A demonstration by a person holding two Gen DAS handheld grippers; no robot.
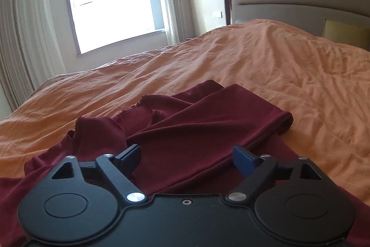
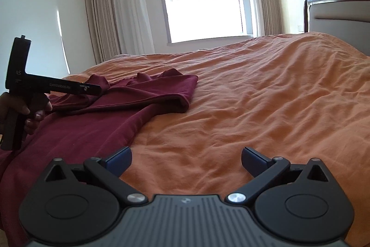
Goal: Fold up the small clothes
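The maroon garment [image 1: 208, 129] lies crumpled on the orange bed [image 1: 289, 75], near its close edge. My left hand-held gripper [image 1: 187, 157] is spread wide just above the cloth, pinching nothing. My right hand-held gripper [image 2: 186, 160] is also spread, over bare sheet beside the garment. The fabric looks thin, soft and light, so I judge it will drape and slip; I would take it at a hem or a corner. Its near part is cut off below the view, so I cannot tell what garment it is.
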